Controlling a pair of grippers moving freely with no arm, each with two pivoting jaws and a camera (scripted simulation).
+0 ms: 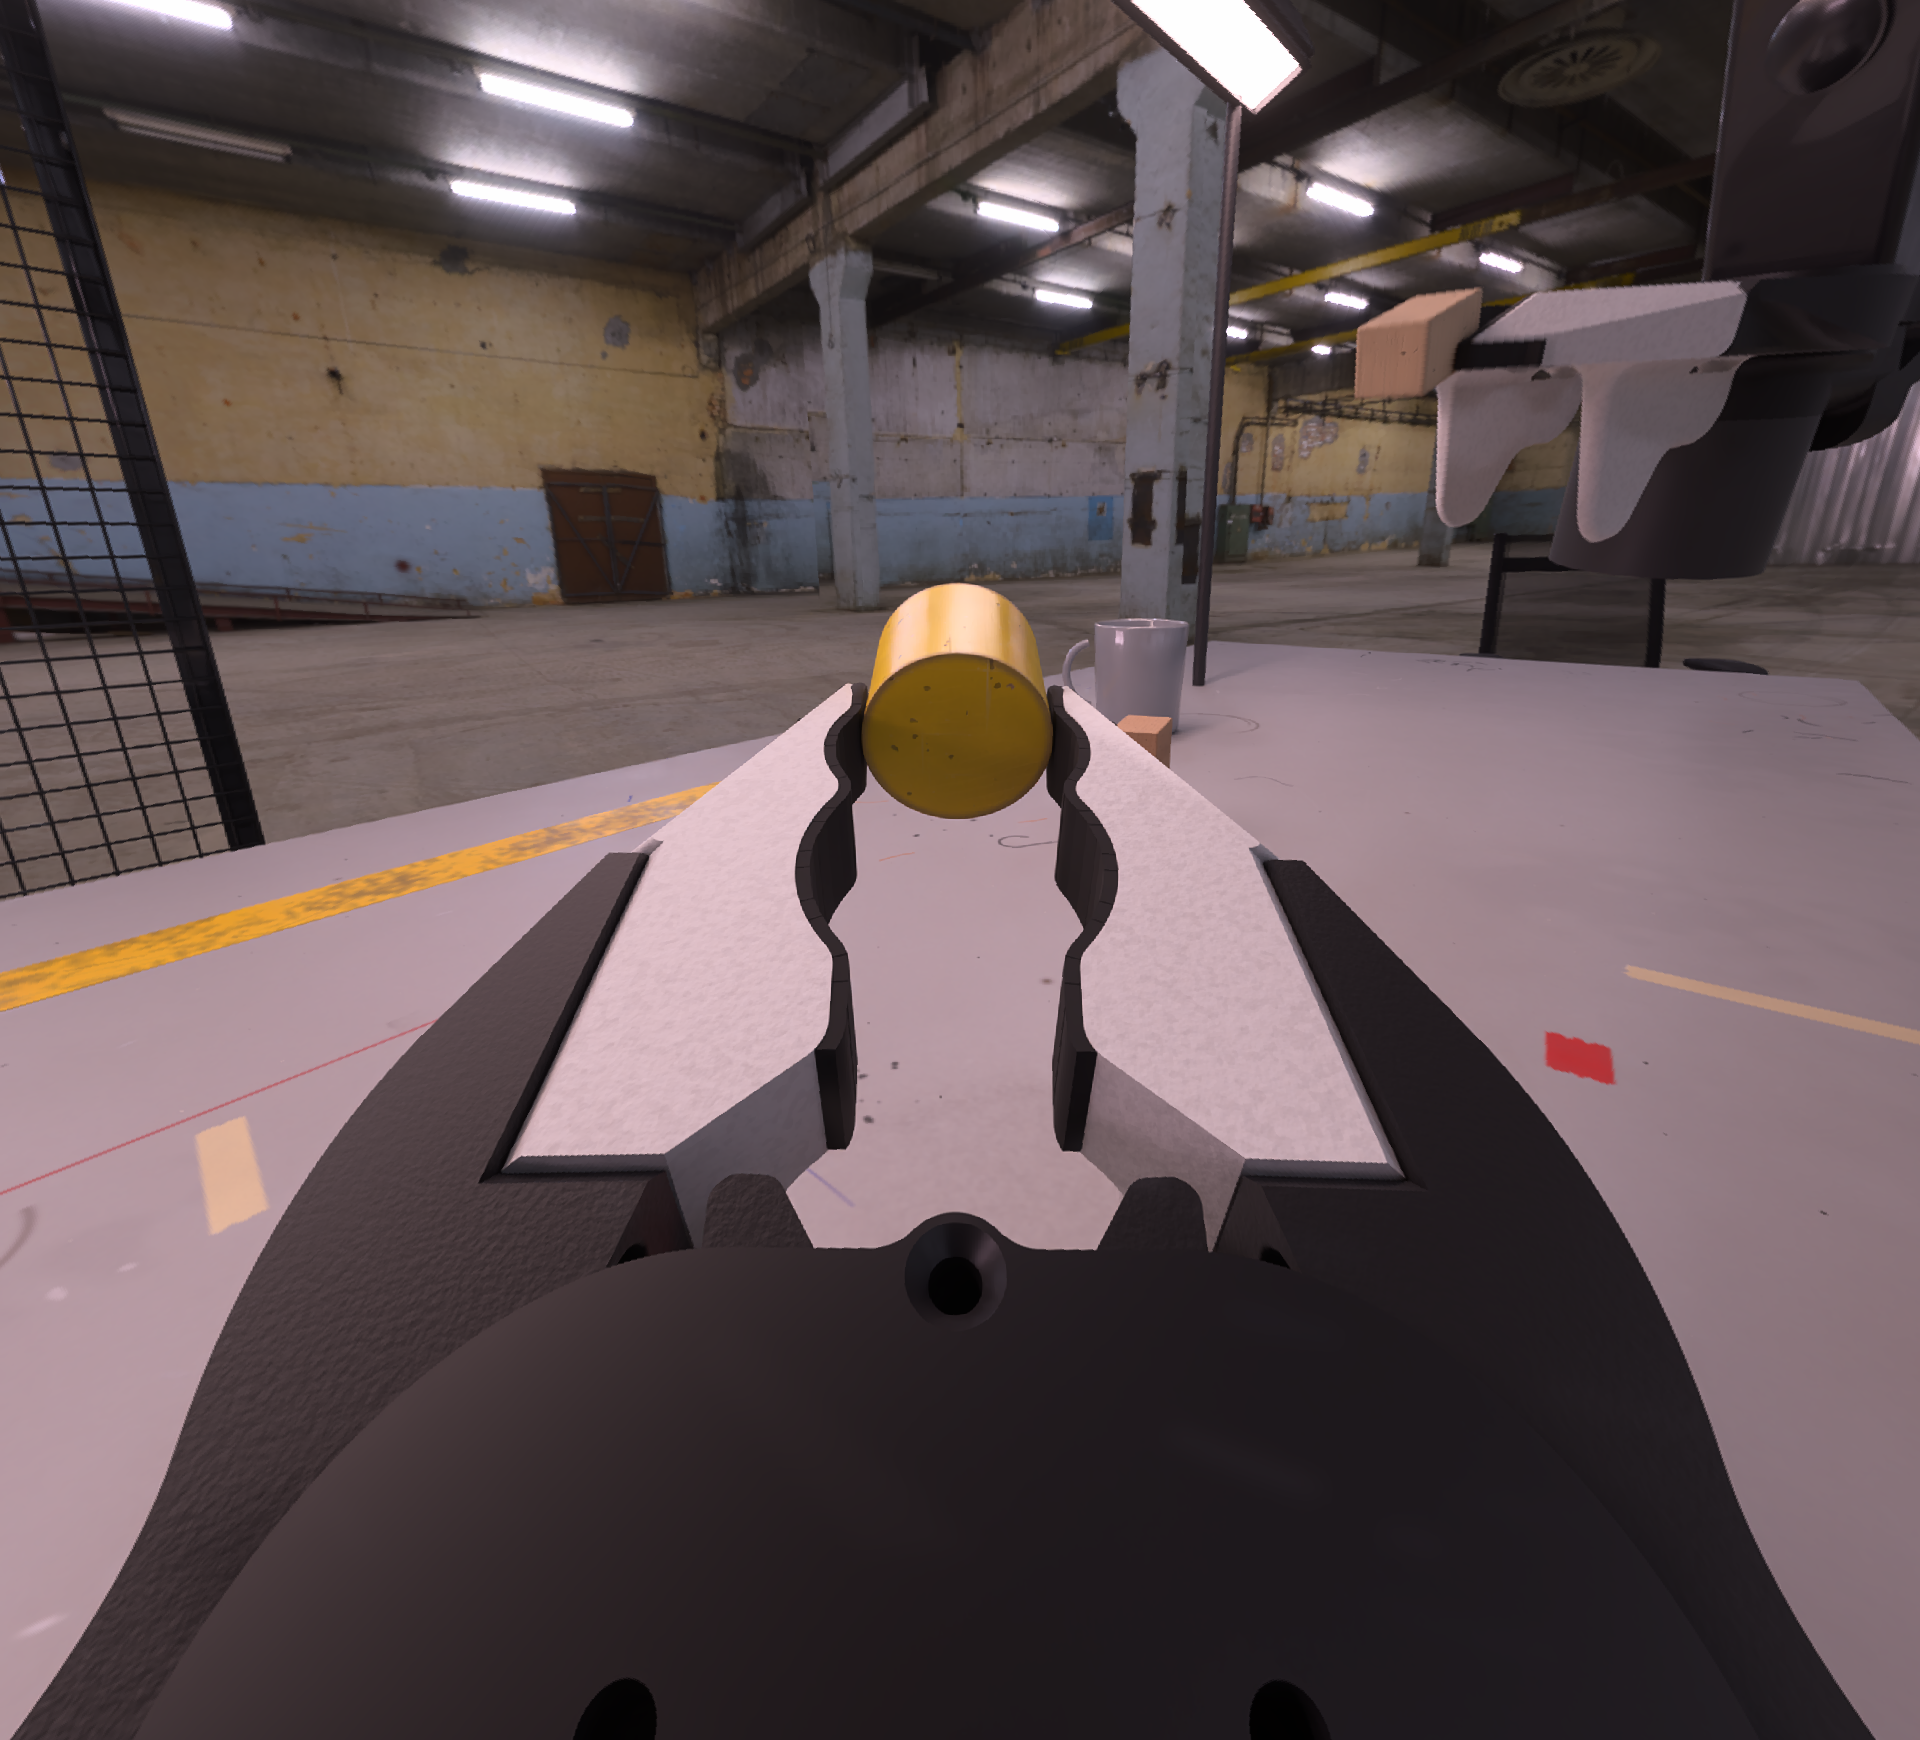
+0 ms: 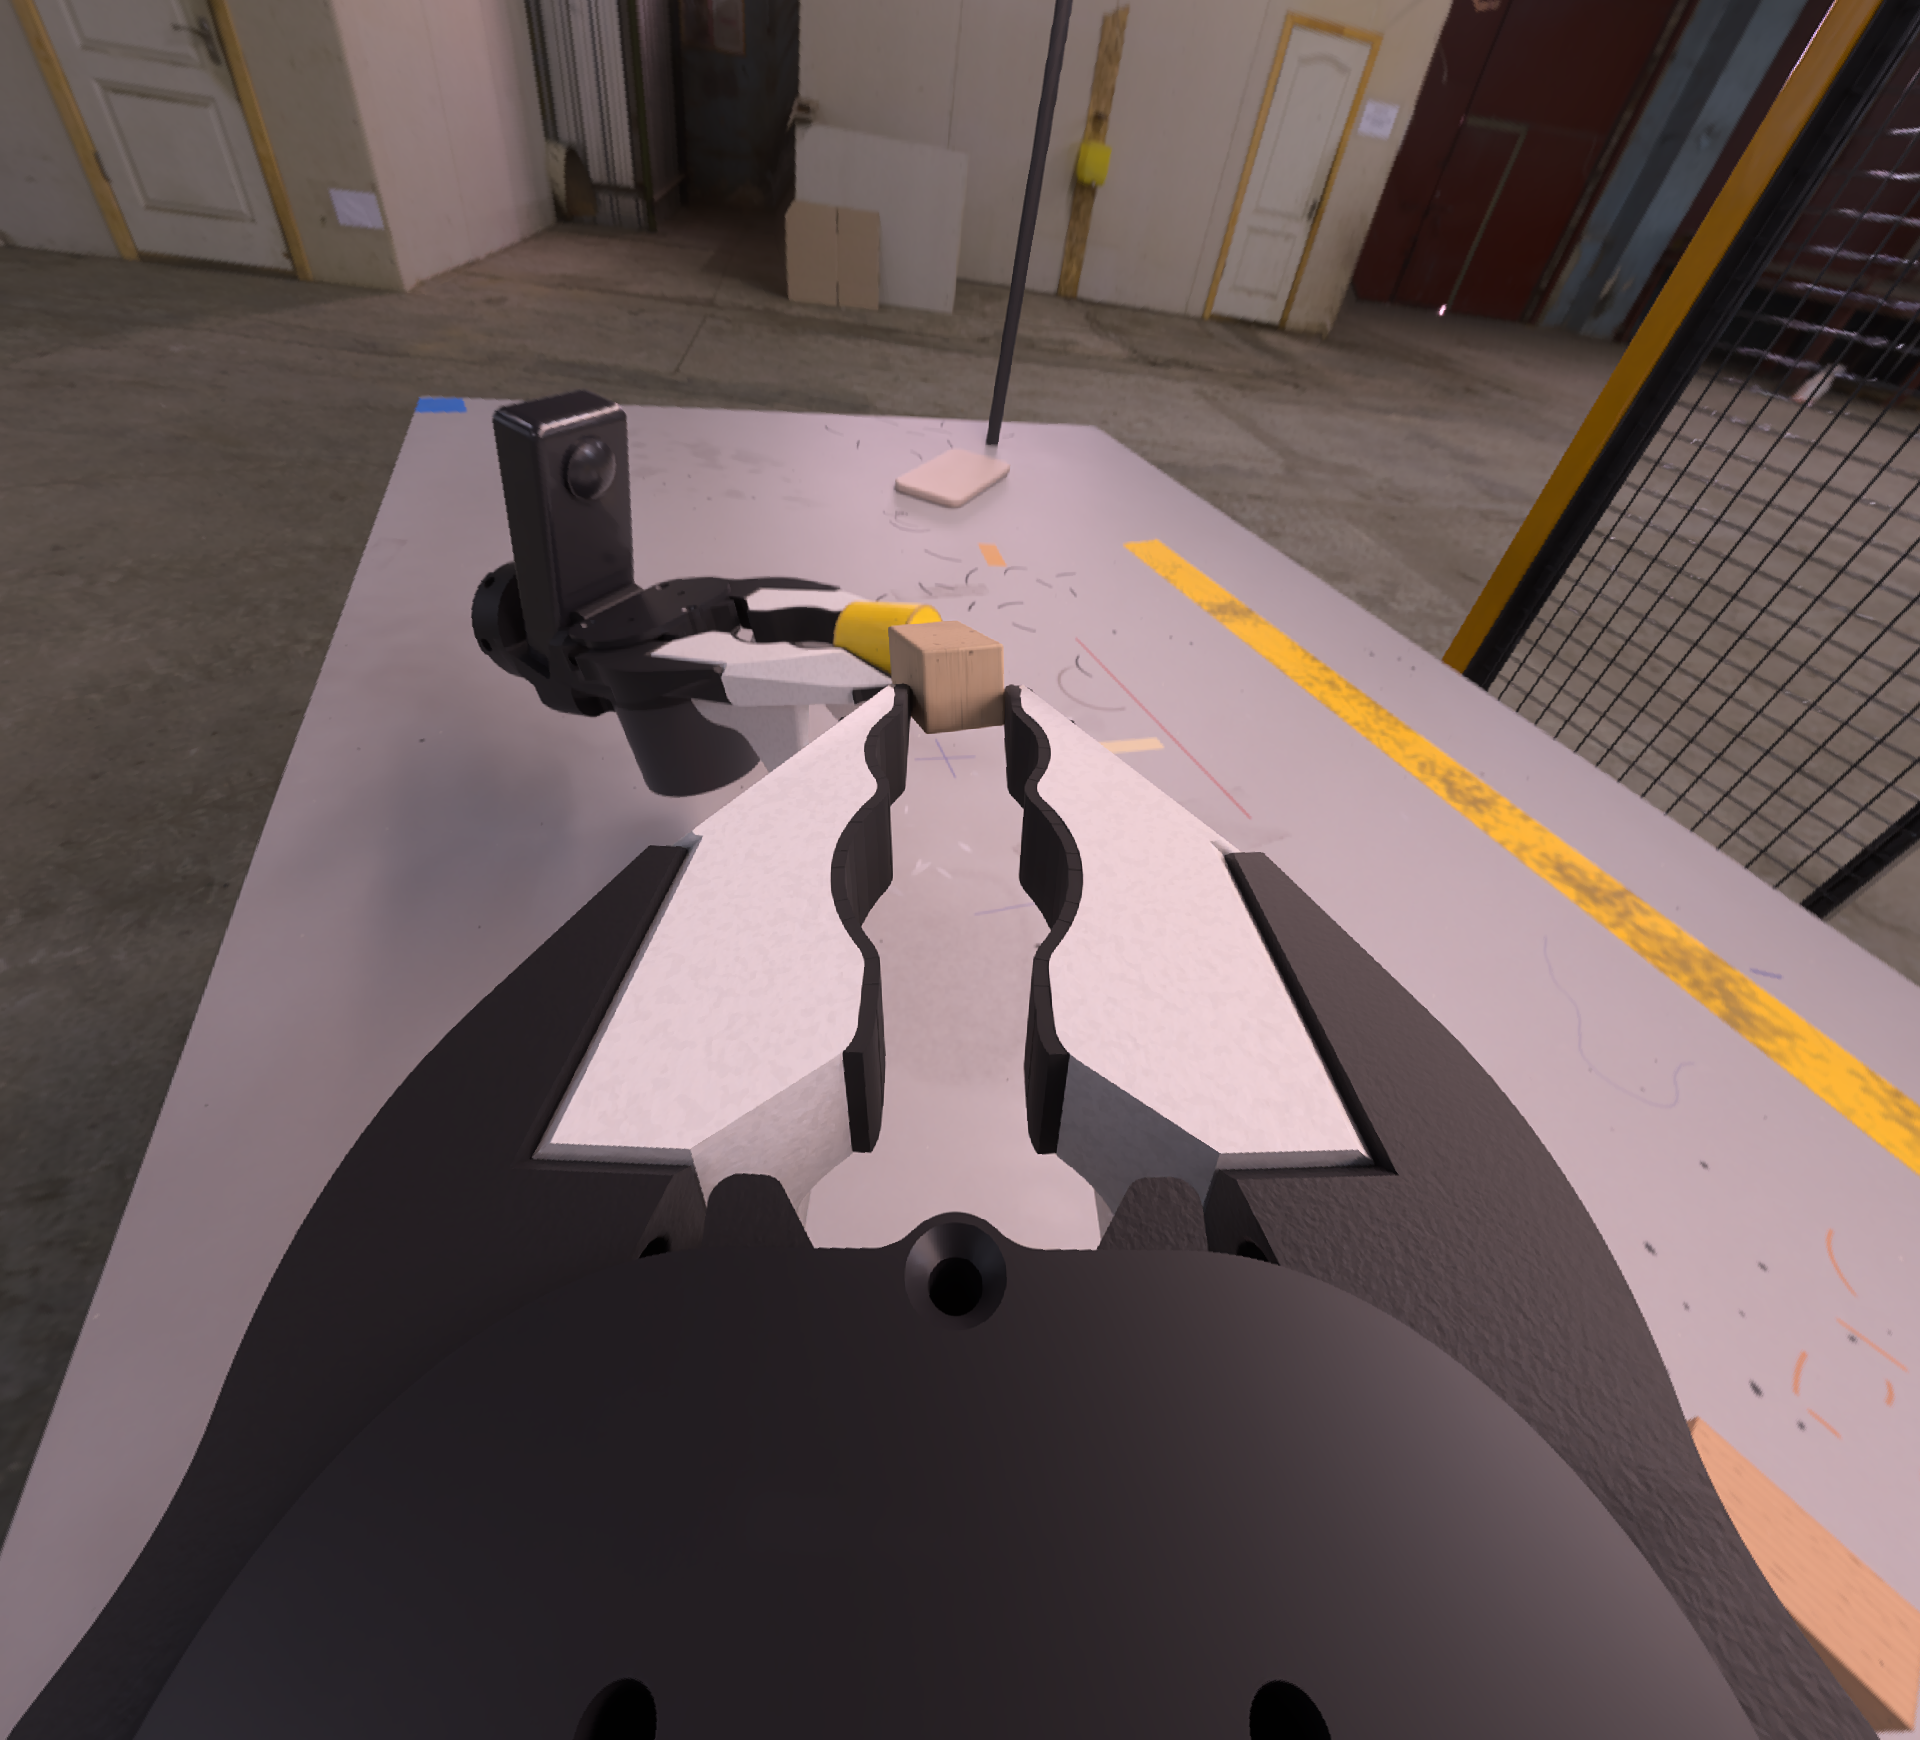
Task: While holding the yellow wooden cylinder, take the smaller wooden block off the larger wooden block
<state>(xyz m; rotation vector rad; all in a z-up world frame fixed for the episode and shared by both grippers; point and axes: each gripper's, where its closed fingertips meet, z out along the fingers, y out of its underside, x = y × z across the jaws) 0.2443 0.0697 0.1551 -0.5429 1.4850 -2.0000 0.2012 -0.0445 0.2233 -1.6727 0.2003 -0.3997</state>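
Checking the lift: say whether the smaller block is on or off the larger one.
Off. The right gripper holds the smaller wooden block above the table.

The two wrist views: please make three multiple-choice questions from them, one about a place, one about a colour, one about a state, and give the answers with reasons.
1. Where does the grey mug stand?
A. on the table, beside the thin pole
B. on the floor
C. inside the left gripper

2. What colour is the cylinder in the left gripper?
A. red
B. yellow
C. blue

3. What state is the small wooden block in?
A. lying loose on the table
B. resting on the cylinder
C. clamped in the right gripper, off the table

Answers: 1 A, the left wrist view shows the mug on the tabletop next to the pole. 2 B, its round end and side are yellow in both views. 3 C, both fingers press its sides, and the left wrist view shows it high in the air.
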